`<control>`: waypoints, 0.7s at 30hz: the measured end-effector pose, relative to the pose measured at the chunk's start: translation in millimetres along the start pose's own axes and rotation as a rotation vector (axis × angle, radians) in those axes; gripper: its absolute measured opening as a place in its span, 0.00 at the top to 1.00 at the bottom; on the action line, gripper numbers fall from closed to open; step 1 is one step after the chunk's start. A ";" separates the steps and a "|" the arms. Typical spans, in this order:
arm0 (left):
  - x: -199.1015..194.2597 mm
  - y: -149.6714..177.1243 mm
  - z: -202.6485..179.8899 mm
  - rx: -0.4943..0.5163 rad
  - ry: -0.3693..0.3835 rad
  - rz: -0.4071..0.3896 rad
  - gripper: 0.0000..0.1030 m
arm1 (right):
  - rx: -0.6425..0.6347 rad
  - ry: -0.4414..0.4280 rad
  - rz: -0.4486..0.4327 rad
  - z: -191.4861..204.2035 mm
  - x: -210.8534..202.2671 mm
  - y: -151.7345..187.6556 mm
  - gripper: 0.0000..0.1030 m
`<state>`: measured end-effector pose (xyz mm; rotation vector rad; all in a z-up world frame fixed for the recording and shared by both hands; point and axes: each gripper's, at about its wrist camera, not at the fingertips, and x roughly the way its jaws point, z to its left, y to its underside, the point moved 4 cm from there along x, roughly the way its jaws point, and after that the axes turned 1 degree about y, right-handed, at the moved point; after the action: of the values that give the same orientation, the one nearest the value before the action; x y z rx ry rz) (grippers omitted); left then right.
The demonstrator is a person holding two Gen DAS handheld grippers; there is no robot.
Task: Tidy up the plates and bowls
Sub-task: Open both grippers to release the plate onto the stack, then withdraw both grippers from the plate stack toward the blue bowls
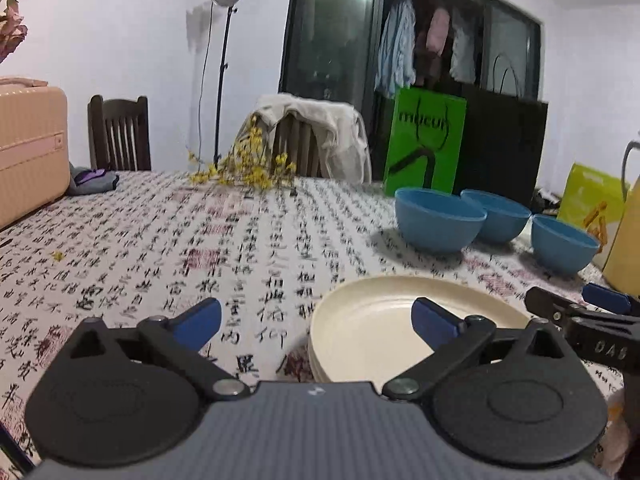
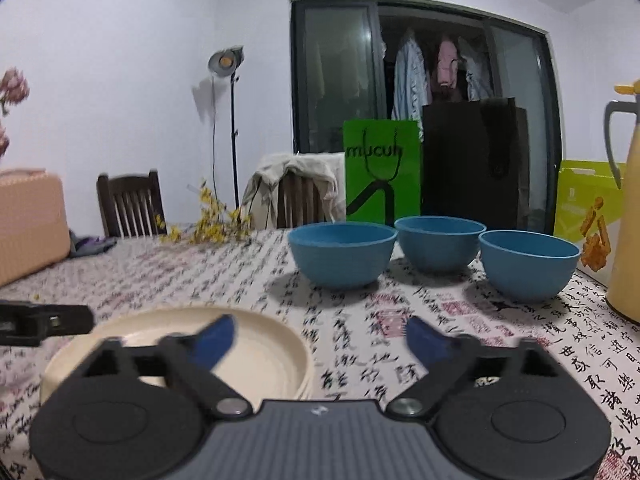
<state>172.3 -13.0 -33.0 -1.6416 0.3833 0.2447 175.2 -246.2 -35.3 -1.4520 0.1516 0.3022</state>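
A stack of cream plates (image 1: 372, 320) lies on the calligraphy-print tablecloth, low and right in the left wrist view and low and left in the right wrist view (image 2: 272, 360). My left gripper (image 1: 316, 314) is open; its right finger hangs over the stack and its left finger over the cloth. My right gripper (image 2: 322, 334) is open too, with its left finger over the stack's right side and nothing pressed between the pads. Three blue bowls (image 2: 342, 254) (image 2: 438, 242) (image 2: 528, 264) stand upright in a row behind the plates.
A yellow thermos jug (image 2: 628, 220) stands at the right table edge beside a yellow-green box (image 2: 584, 200). A green bag (image 2: 382, 172) and a black bag stand behind the bowls. Yellow flower sprigs (image 2: 216, 224), a pink suitcase (image 2: 28, 220) and chairs are at the far side.
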 end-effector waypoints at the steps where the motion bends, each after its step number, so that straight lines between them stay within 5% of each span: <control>1: -0.9 -1.1 2.3 -0.003 0.002 -0.008 0.00 | 0.009 0.002 -0.004 -4.0 1.0 -0.9 0.00; 12: 20.5 -0.1 36.2 -0.047 -0.066 -0.027 0.00 | 0.166 0.020 0.032 -48.2 22.4 5.9 0.00; 21: 25.9 7.4 50.8 -0.129 -0.027 -0.017 0.00 | 0.211 0.020 0.041 -51.7 23.5 9.9 0.00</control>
<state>196.5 34.2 -55.2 -1.7656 0.3391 0.2833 198.8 -293.9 -57.4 -1.2444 0.2229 0.2965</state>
